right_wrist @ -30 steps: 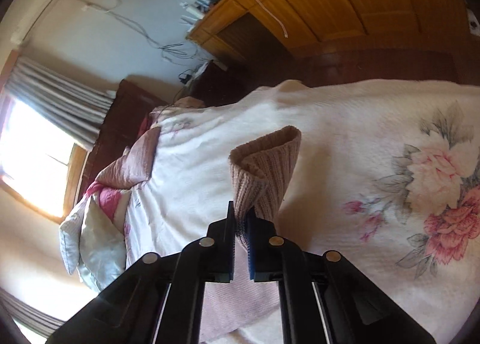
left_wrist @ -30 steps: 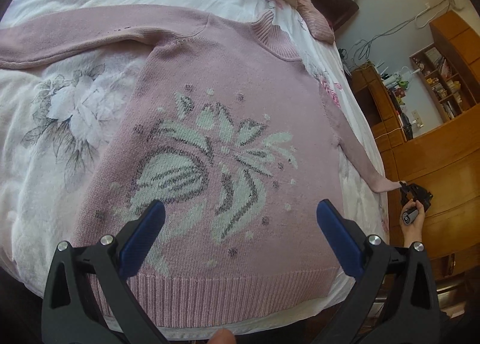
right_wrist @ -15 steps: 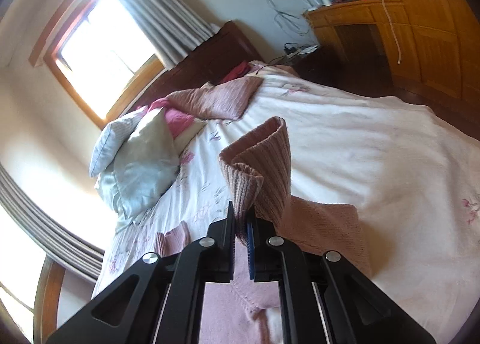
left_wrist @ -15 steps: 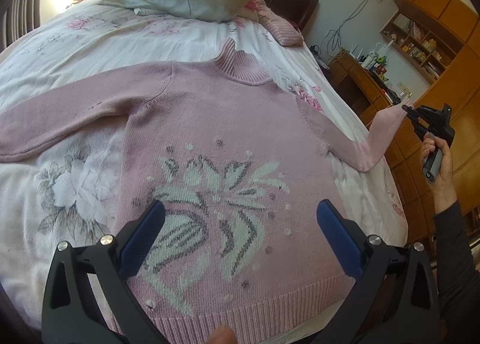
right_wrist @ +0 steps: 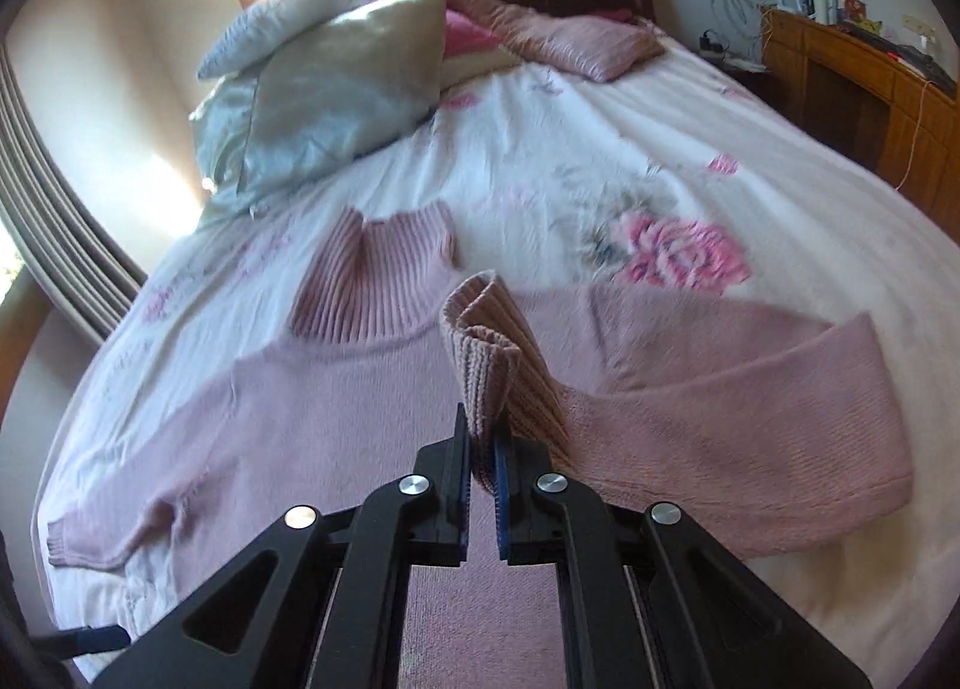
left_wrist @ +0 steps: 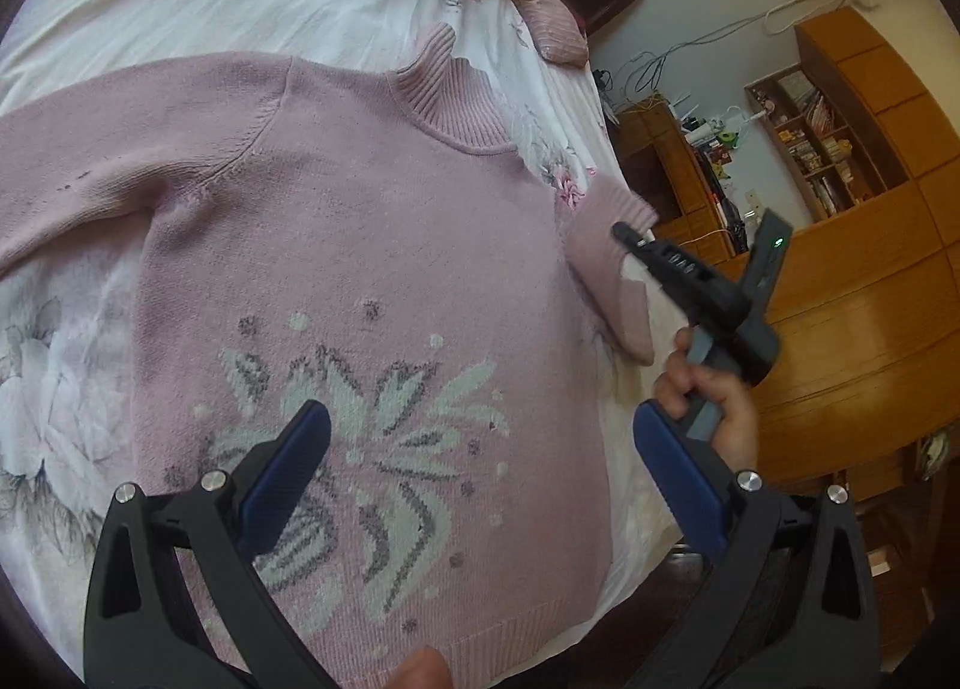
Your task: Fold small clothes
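Note:
A pink knit sweater (left_wrist: 372, 221) with a pale leaf pattern lies face up on the bed, collar (right_wrist: 372, 281) toward the pillows. My left gripper (left_wrist: 480, 425) hovers open above its lower front, holding nothing. My right gripper (right_wrist: 480, 437), also seen in the left wrist view (left_wrist: 624, 233), is shut on the ribbed cuff (right_wrist: 486, 341) of the right sleeve (right_wrist: 750, 389). That sleeve is doubled back, with the cuff raised beside the sweater's right shoulder. The other sleeve (right_wrist: 120, 515) lies stretched out flat to the left.
The floral bedspread (right_wrist: 660, 149) covers the bed. Pillows (right_wrist: 336, 89) and a folded pink garment (right_wrist: 570, 41) sit by the headboard. Wooden cabinets and shelves (left_wrist: 840, 299) stand close along the bed's right side. A hand (left_wrist: 714, 407) holds the right gripper's handle.
My right gripper has carried the cuff from the bed's right edge inward toward the sweater's body, doubling the sleeve. The left gripper stays open over the sweater's front.

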### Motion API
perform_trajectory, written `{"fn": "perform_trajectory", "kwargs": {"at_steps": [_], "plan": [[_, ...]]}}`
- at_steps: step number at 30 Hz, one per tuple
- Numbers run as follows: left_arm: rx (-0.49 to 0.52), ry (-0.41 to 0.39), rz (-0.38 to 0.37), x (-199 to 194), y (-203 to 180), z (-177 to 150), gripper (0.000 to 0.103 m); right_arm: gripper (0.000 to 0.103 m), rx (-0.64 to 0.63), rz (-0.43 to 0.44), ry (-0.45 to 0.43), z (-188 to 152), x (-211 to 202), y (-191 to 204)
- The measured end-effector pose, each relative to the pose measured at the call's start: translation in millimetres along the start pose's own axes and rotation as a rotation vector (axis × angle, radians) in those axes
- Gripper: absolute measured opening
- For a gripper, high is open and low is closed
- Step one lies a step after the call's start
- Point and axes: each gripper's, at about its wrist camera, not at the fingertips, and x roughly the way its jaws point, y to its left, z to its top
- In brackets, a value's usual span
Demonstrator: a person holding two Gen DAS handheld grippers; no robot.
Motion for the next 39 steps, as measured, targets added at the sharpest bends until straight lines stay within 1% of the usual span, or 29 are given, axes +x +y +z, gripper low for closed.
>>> {"fn": "perform_trajectory", "kwargs": {"at_steps": [2,3,4,5,6,7,8,11,13,15,17,19,20,22,23,24,25,26,27,28,29,30,34,37,39], "plan": [[-0.036,0.003,-0.028,14.7,4.2,11.9,0.100,0.006,-0.041,-0.037,0.045,-18.1,27.3,12.2],[-0.054,0.015,-0.055,23.6,5.7,16.9,0.100,0.006,-0.065,-0.052,0.061,-28.9,36.8,16.9],[-0.064,0.033,-0.089,33.6,6.2,21.6,0.100,0.011,-0.084,-0.059,0.081,-37.4,44.5,21.0],[-0.074,0.047,-0.111,43.5,6.1,25.6,0.100,0.021,-0.099,-0.056,0.105,-45.7,50.0,23.5],[-0.077,0.059,-0.133,54.0,3.8,30.4,0.100,0.025,-0.114,-0.041,0.124,-52.9,51.9,25.5],[-0.078,0.072,-0.148,64.7,1.0,34.9,0.100,0.034,-0.130,-0.029,0.125,-58.9,49.2,24.8],[-0.088,0.086,-0.156,76.2,-2.6,38.8,0.100,0.042,-0.141,-0.023,0.115,-62.2,41.0,23.7],[-0.142,0.130,-0.222,116.5,-11.6,48.8,0.100,0.055,-0.106,0.016,0.069,-78.0,4.9,9.0],[-0.193,0.167,-0.207,147.4,-14.4,52.4,0.100,0.055,-0.055,0.052,0.052,-94.3,-24.0,-6.8],[-0.219,0.189,-0.175,174.6,-17.1,54.0,0.100,0.056,0.016,0.112,0.046,-112.5,-52.5,-23.1],[-0.214,0.216,-0.144,199.1,-22.2,57.6,0.100,0.060,0.083,0.158,0.035,-134.0,-79.4,-37.7],[-0.200,0.248,-0.106,219.3,-27.5,62.4,0.100,0.060,0.130,0.195,0.026,-154.3,-103.7,-48.6],[-0.188,0.252,-0.080,226.4,-28.8,64.5,0.100,0.062,0.158,0.206,0.019,-164.7,-114.4,-54.2],[-0.176,0.231,-0.027,233.1,-33.4,70.4,0.098,0.064,0.214,0.236,0.018,-183.8,-129.5,-62.3],[-0.164,0.231,-0.003,236.4,-36.6,74.9,0.092,0.064,0.235,0.252,0.024,-193.1,-134.0,-64.5],[-0.132,0.244,0.031,240.5,-42.4,77.5,0.074,0.064,0.255,0.267,0.032,-203.2,-138.0,-65.5],[-0.098,0.268,0.074,244.7,-47.2,80.4,0.061,0.064,0.271,0.282,0.042,-212.6,-140.9,-65.7],[-0.075,0.284,0.110,248.9,-51.0,81.8,0.041,0.064,0.283,0.294,0.053,-221.4,-142.7,-65.0],[-0.061,0.291,0.151,251.9,-53.2,82.6,0.015,0.064,0.294,0.306,0.064,-230.0,-144.4,-64.3],[-0.052,0.296,0.172,252.0,-54.3,85.3,0.003,0.064,0.303,0.315,0.076,-237.9,-146.1,-63.3],[-0.048,0.285,0.171,251.1,-53.9,87.1,0.005,0.064,0.307,0.323,0.085,-244.3,-147.8,-62.0],[-0.038,0.268,0.167,246.3,-57.5,90.4,0.005,0.064,0.311,0.326,0.093,-250.7,-149.9,-61.2],[0.021,0.197,0.112,213.2,-81.8,109.9,0.004,0.064,0.323,0.336,0.120,-267.5,-158.6,-61.6],[0.064,0.125,0.085,172.6,-98.8,134.2,0.004,0.064,0.317,0.334,0.123,-272.1,-164.9,-62.2],[0.084,0.078,0.084,142.7,-103.3,146.7,0.004,0.064,0.325,0.336,0.120,-270.6,-167.0,-63.7]]}}
